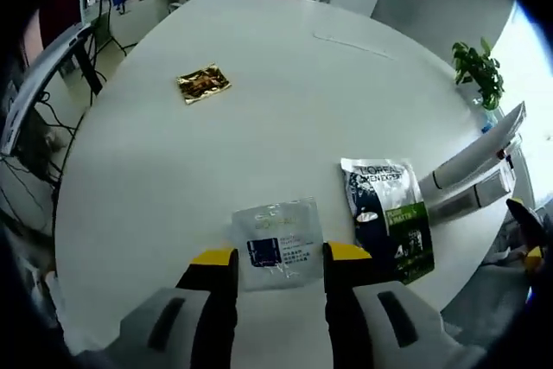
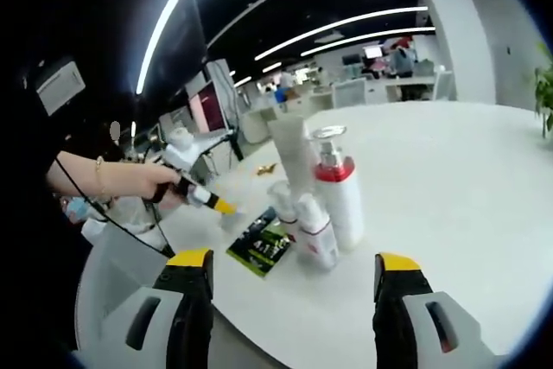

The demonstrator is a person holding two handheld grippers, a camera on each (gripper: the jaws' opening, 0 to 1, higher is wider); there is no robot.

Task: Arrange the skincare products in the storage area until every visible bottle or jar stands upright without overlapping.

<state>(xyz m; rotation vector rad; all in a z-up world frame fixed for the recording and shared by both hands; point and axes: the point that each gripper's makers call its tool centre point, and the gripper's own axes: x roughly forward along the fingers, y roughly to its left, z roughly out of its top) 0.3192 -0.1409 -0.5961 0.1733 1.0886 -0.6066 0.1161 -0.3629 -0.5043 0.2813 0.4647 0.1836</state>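
My left gripper [image 1: 281, 255] is open, its yellow-tipped jaws on either side of a clear white sachet [image 1: 278, 244] lying flat on the white table [image 1: 259, 144]. A dark and green sachet [image 1: 386, 213] lies just to its right, and white bottles [image 1: 471, 170] show at the right edge. In the right gripper view, a tall white tube [image 2: 294, 157], a pump bottle with a red band [image 2: 337, 192] and two small white bottles [image 2: 315, 231] stand upright in a tight cluster. My right gripper [image 2: 294, 261] is open, short of them. A hand holds the left gripper [image 2: 226, 207] beside the green sachet [image 2: 259, 248].
A gold sachet [image 1: 203, 84] lies alone at the far left of the table. A potted plant [image 1: 479, 71] stands near the far right edge. Desks, monitors and chairs [image 2: 363, 84] fill the office behind. The table edge [image 2: 259, 300] runs close under my right gripper.
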